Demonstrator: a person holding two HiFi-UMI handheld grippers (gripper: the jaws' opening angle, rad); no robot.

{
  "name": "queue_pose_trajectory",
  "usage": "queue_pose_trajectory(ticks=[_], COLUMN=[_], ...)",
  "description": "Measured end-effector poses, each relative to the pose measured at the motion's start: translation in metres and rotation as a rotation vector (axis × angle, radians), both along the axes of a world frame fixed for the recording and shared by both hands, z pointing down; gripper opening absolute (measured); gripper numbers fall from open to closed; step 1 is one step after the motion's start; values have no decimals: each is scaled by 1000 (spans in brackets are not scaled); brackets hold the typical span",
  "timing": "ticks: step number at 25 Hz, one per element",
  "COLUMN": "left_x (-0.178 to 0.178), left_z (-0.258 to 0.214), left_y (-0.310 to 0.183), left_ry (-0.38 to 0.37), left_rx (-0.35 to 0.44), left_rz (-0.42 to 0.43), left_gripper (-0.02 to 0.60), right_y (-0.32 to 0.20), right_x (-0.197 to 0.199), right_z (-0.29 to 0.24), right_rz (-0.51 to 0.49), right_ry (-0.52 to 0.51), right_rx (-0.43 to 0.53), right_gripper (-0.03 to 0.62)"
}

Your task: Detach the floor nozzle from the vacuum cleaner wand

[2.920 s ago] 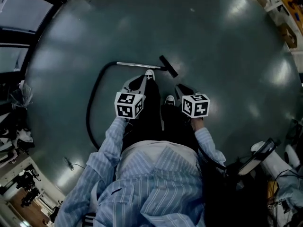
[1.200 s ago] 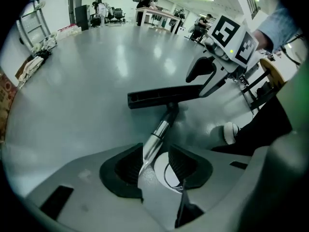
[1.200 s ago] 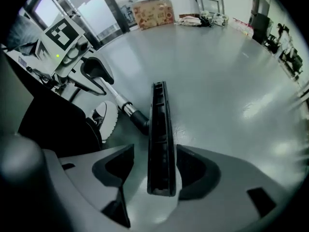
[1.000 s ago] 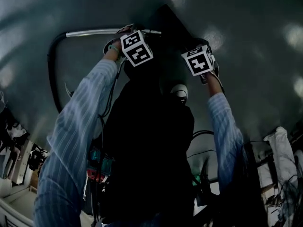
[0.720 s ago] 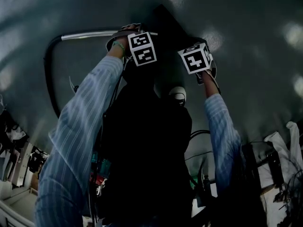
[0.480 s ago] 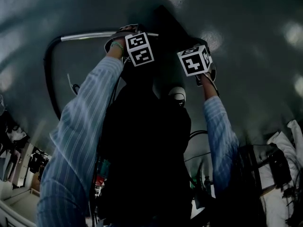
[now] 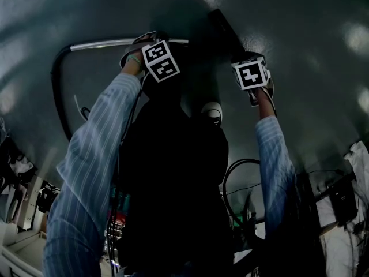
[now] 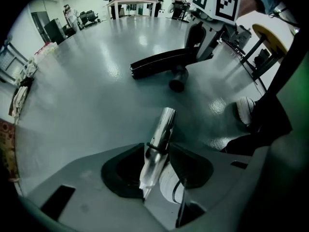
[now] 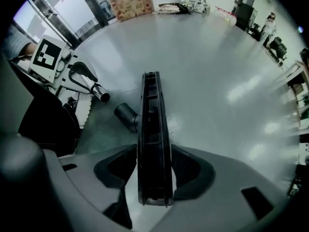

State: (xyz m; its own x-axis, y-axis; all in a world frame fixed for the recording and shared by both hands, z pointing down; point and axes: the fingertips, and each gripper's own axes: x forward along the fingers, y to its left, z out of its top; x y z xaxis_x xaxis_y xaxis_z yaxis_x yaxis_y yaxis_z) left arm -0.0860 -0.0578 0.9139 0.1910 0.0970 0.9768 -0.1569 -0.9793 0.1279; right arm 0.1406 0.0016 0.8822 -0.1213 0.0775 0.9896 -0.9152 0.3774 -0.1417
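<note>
Above the floor (image 9: 217, 57), down-pointing left claw (image 8: 155, 153) clamps wand (image 8: 163, 124); right claw (image 9: 154, 163) just closed on nozzle (image 9: 152, 110).

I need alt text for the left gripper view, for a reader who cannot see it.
The left gripper is closed on the metal wand, whose open end points out over the grey floor. Beyond it, apart from the wand, is the black floor nozzle, its round neck turned toward the wand.

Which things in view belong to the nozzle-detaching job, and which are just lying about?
Job: shiny metal vacuum wand; long black plastic floor nozzle; black flexible hose.
Lying about: brown cardboard box by the wall; black office chairs; far white table.
</note>
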Motion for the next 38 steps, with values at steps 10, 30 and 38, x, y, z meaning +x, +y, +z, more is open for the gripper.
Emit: queue_pose_trajectory(ticks=[10, 30, 38], left_x=[-22, 79, 71], left_z=[-90, -440, -591], left_y=[-1, 2, 28], left_ry=[30, 397, 588], left_rx=[-41, -208, -168], left_rz=[-98, -510, -756], left_gripper=[160, 156, 50], right_y=[-12, -37, -9], right_x=[-15, -65, -75], right_z=[-85, -443, -572], right_rz=[199, 560, 549], right_ry=[-126, -522, -548], right_rx=[73, 340, 373], right_gripper=[227, 190, 134])
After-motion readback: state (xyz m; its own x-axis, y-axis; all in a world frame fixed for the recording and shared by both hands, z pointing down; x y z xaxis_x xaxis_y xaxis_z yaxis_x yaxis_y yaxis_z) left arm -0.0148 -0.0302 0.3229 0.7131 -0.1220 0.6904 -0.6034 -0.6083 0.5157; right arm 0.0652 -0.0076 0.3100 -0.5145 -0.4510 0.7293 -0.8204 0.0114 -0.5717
